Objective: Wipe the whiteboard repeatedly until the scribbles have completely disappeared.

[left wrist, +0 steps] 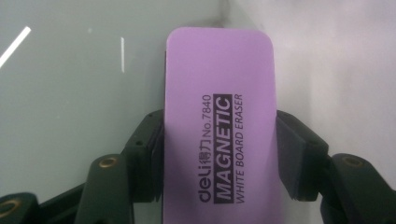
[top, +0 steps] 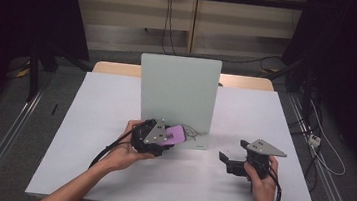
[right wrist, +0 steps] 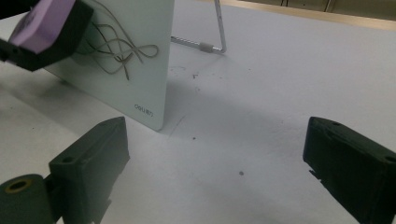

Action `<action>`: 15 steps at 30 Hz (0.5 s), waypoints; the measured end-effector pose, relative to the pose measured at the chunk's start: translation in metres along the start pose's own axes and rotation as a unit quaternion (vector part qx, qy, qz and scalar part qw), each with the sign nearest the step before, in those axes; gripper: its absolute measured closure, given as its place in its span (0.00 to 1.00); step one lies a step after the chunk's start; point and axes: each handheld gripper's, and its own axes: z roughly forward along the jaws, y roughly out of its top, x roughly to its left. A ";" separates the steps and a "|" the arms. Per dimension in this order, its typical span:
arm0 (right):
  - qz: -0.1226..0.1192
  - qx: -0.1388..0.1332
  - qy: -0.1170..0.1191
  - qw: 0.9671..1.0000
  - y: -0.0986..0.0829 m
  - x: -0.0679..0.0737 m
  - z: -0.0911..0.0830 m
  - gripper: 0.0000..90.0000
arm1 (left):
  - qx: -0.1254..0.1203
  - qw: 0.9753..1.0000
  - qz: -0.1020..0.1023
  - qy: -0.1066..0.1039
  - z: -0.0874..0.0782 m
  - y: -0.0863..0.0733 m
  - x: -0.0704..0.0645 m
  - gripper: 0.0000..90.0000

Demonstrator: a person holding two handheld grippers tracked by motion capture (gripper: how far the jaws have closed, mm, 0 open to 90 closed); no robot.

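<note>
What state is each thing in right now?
Eraser: clamped in the left tool, at the board's lower edge.
Whiteboard: upright on its stand, scribbles on it.
Right tool: open, holding nothing, over the table.

Looked like a lab recording bay: white-topped table (top: pixel 108 173) ringed by dark curtains (top: pixel 20 8), aluminium floor rails (top: pixel 0 147), cables (top: pixel 169 16) hanging from wall sockets, loose wiring (top: pixel 322 151) on grey floor beyond the right-hand fingers (right wrist: pixel 88 163).
</note>
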 end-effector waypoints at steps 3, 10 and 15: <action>-0.002 0.001 0.002 1.000 0.000 0.001 0.000 0.08 | -0.013 1.000 -0.008 0.008 -0.003 0.010 0.008 0.46; -0.001 0.000 0.002 1.000 0.000 0.000 -0.001 0.08 | -0.037 0.999 -0.025 0.018 -0.012 0.018 0.022 0.46; 0.000 0.000 0.001 1.000 0.000 0.000 -0.001 0.08 | -0.017 1.000 -0.001 0.013 -0.002 0.018 0.011 0.46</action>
